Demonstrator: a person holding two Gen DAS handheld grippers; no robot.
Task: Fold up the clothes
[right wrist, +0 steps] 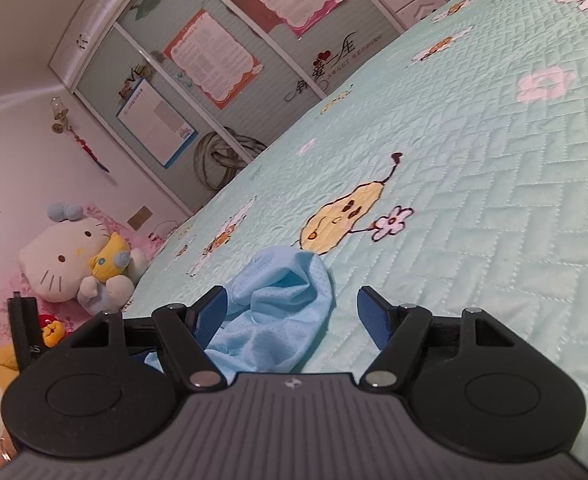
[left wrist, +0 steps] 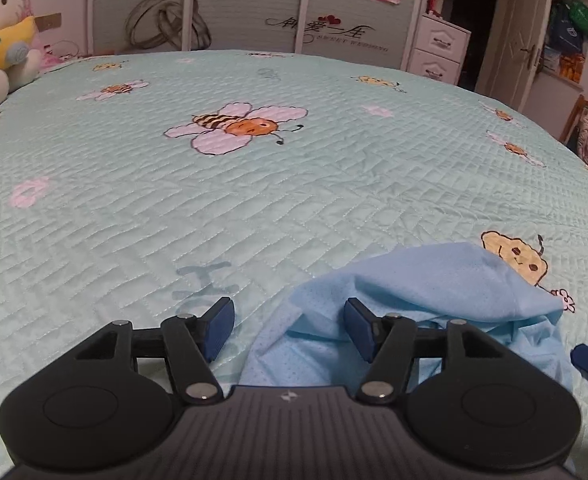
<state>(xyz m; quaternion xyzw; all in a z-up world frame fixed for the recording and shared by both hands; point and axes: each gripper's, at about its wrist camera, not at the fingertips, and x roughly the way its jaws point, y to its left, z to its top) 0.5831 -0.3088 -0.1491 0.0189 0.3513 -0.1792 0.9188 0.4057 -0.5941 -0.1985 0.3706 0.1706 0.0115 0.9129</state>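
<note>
Light-blue mesh garment [left wrist: 422,280] lies crumpled on the quilted bedspread [left wrist: 253,208] — left gripper [left wrist: 289,326] and right gripper [right wrist: 291,314] both spread wide, gripping nothing.

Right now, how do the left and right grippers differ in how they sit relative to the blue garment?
The left gripper straddles the light blue garment at its edge, with bare quilt showing in half the gap; the right gripper has bunched cloth filling more of its gap, against its left pad. The left view is level; the right view is tilted. Both are open, and neither pinches cloth.

Two low wrist views over bedspread [left wrist: 277,208]
</note>
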